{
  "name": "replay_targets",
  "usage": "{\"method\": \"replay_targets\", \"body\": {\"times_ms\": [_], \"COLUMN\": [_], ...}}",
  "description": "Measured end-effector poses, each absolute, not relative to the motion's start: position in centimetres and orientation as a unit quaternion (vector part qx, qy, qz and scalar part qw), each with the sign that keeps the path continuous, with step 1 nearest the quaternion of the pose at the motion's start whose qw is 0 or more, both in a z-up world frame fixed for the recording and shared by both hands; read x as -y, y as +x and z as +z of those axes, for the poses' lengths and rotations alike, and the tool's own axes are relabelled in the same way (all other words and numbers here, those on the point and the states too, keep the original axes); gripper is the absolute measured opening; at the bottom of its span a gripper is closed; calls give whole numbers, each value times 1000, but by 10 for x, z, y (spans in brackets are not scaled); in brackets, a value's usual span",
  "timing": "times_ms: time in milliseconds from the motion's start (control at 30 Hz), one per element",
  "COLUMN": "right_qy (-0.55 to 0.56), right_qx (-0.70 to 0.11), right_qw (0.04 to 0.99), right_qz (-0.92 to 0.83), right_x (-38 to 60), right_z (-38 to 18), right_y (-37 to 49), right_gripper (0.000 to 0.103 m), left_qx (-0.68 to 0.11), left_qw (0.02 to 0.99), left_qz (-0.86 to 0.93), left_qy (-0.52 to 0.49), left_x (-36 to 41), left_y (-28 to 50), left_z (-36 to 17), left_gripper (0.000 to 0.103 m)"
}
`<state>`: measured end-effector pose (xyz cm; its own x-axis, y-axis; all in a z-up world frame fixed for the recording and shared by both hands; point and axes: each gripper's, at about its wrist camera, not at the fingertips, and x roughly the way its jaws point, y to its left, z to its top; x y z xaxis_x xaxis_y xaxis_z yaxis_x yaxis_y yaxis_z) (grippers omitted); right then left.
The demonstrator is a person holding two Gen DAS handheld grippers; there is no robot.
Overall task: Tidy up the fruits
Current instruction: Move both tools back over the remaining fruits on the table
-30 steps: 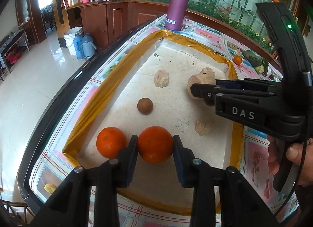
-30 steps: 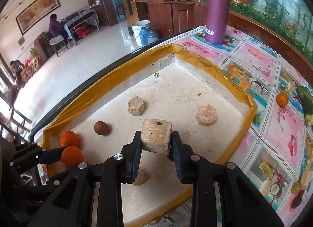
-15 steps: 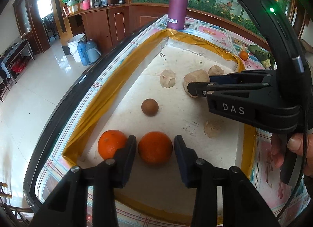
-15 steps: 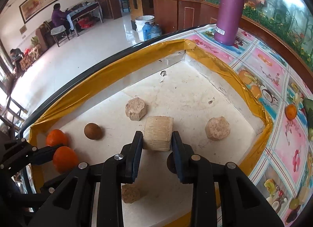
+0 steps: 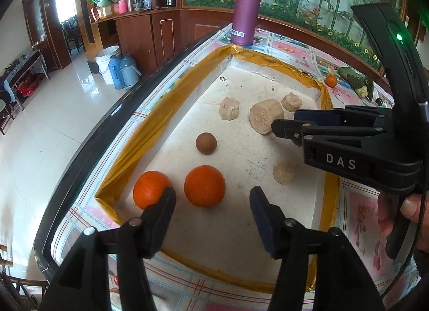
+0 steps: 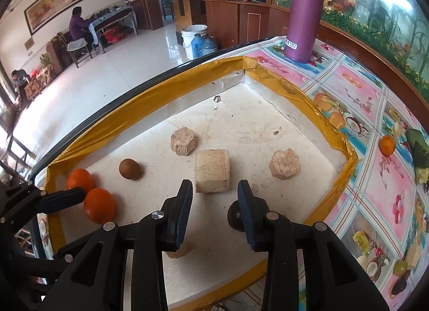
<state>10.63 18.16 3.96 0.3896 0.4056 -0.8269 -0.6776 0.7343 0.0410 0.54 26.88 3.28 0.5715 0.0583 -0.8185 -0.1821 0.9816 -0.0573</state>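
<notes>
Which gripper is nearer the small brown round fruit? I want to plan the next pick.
Probably left. The left gripper is open just behind the oranges, the brown fruit straight beyond them. The right gripper faces the tan block, the fruit off to its left.

Two oranges (image 5: 204, 189) side by side in tray (image 5: 128, 150); bottle (image 5: 246, 8) behind tray.

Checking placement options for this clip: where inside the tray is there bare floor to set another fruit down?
Free: the far corner of the tray toward the purple bottle, beyond the hexagonal block. Also the near strip between the two oranges and the small block. Crowded: the middle, around the cylinder block, brown fruit and right claw.
</notes>
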Motion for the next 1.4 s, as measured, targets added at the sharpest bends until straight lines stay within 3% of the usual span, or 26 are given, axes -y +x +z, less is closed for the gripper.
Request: {"method": "replay_targets", "body": {"times_ms": [300,500,1067,1400], "right_qy": [-134,-110,-36,12], "right_qx": [-440,-438,-441,-455], "right_qw": [830,843,875,883], "right_qz": [315,292,194,118], "right_x": [-151,-110,42,145], "right_z": [53,62,70,55], "right_y": [80,64,29,26], "right_gripper": [36,40,45,46], "left_qx": [-443,-417,-380,-426], "left_qw": [889,901,922,901], "left_qz": [87,93,32,-22], "left_qy": [-77,-75,-70,-75], "left_x": [-266,-245,-141,-74], "left_y": [-8,-13,-1,20], "left_z": [46,56,76,59], "left_gripper": [80,102,103,103]}}
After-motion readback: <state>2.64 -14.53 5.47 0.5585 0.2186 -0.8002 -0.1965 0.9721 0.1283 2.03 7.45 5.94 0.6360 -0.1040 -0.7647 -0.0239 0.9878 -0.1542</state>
